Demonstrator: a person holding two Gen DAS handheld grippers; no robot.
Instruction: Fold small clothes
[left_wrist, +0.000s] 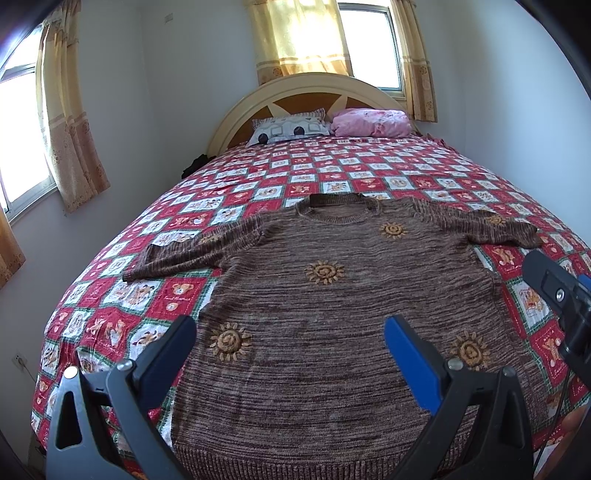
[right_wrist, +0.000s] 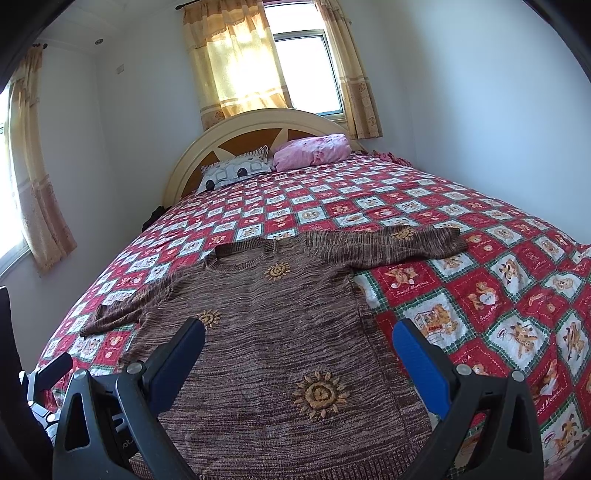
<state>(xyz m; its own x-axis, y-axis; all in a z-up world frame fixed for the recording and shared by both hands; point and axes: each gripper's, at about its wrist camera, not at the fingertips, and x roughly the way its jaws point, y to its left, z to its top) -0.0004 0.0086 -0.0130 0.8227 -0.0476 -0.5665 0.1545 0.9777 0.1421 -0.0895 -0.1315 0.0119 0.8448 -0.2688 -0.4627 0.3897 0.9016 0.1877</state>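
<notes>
**Brown knit sweater lying flat, both grippers gaping above it**

Brown marled knit, dotted with orange sun motifs, is making up the sweater (left_wrist: 332, 314) that is lying face up and spread flat on the red-and-white patchwork bedspread (left_wrist: 258, 177). Its neckline is pointing toward 12 o'clock, at the headboard (left_wrist: 295, 88), its ribbed hem is sitting at 6 o'clock nearest the cameras, and its 2 sleeves are reaching out toward 9 and 3 o'clock.

The left gripper (left_wrist: 290, 343) is hanging over the lower half of the sweater with its 2 blue-padded fingers (left_wrist: 410, 354) spread wide apart. Nothing is sitting between them, and they are not pinching the cloth. From this view I cannot tell whether the tips are brushing the knit.

The right gripper (right_wrist: 299, 347) is doing the same: jaws splayed fully, gripping nothing, poised over the sweater's right side seam. One finger is showing over the knit and the other over the bedspread just beside the seam. In the left wrist view this gripper's black body is showing at 3 o'clock.

At 12 o'clock a patterned pillow (left_wrist: 290, 127) and a bundled pink blanket (left_wrist: 369, 122) are resting against the headboard, with yellow curtains (left_wrist: 299, 37) hanging behind.
</notes>
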